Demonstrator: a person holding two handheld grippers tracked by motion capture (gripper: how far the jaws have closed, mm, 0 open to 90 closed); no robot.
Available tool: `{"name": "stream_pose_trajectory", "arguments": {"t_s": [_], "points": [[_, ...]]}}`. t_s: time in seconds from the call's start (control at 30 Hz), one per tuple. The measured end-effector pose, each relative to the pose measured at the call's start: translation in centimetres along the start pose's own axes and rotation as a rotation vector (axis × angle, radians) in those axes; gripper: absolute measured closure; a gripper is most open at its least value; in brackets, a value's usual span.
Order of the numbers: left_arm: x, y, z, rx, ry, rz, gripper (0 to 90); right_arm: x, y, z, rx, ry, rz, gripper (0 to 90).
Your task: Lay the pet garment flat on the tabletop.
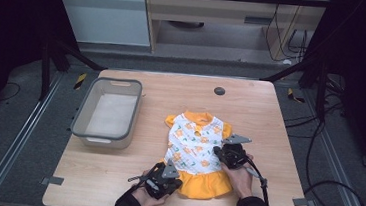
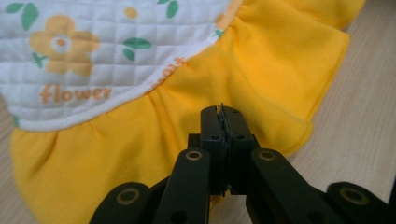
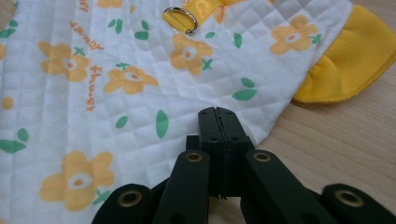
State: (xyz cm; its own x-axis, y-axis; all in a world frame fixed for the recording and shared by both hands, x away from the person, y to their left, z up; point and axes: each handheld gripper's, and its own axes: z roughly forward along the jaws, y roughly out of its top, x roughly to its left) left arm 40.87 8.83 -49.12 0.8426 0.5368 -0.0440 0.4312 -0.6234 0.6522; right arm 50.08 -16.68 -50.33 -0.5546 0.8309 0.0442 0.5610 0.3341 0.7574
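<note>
Left gripper (image 2: 223,112): jaws pressed together, tip over the yellow ruffle hem (image 2: 140,158) of the small dress (image 1: 194,151); a thread of fabric possibly nipped between the pads, hard to tell at this angle. Right gripper (image 3: 218,112): jaws likewise pressed together, resting over the quilted white panel (image 3: 116,93) close to its side edge, nothing clearly caught.

Dress laid flat, neck toward the far edge of the tabletop (image 1: 268,140), skirt toward the near edge, a little right of centre. Likely light and limp: quilted bodice somewhat firmer, ruffle soft and prone to bunching, no risk of breakage. Best holds probably at seams or hem corners, where layers are thick enough to pinch; metal ring (image 3: 181,18) near the collar best avoided.

Grey bin (image 1: 107,109) well apart toward the left edge, open and unfilled. Bare wood on the right side and along the far edge; near edge close under the skirt, so little slack there.
</note>
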Motion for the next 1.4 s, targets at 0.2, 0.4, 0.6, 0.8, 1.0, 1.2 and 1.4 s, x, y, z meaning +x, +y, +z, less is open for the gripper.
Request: {"name": "stream_pose_trajectory", "arguments": {"t_s": [0.2, 0.4, 0.6, 0.8, 1.0, 1.2, 1.4], "points": [[0.0, 0.7, -0.4, -0.035, -0.012, 0.005, 87.7, -0.5, 0.4, 0.0, -0.004, -0.003, 0.010, 89.9], [4.4, 3.0, -3.6, -0.151, 0.128, -0.042, 87.3, -1.8, 2.4, -0.9, -0.117, -0.004, 0.024, 90.0], [10.2, 5.1, -1.9, -0.158, 0.249, -0.139, 85.9, -3.8, 3.2, 0.6, -0.161, -0.035, 0.081, 90.0], [13.0, 6.4, 1.4, -0.162, 0.290, -0.188, 84.2, -5.1, 3.2, 2.5, -0.139, -0.092, 0.073, 90.0], [14.5, 6.5, 4.6, -0.102, 0.318, -0.200, 84.6, -5.5, 2.9, 3.5, -0.097, -0.132, 0.080, 90.0], [14.6, 6.4, 4.9, -0.085, 0.319, -0.189, 86.2, -5.9, 3.1, 3.9, -0.050, -0.157, 0.095, 90.0], [14.5, 6.5, 4.9, -0.076, 0.308, -0.167, 84.3, -6.2, 3.6, 4.4, -0.038, -0.200, 0.077, 90.0]]}}
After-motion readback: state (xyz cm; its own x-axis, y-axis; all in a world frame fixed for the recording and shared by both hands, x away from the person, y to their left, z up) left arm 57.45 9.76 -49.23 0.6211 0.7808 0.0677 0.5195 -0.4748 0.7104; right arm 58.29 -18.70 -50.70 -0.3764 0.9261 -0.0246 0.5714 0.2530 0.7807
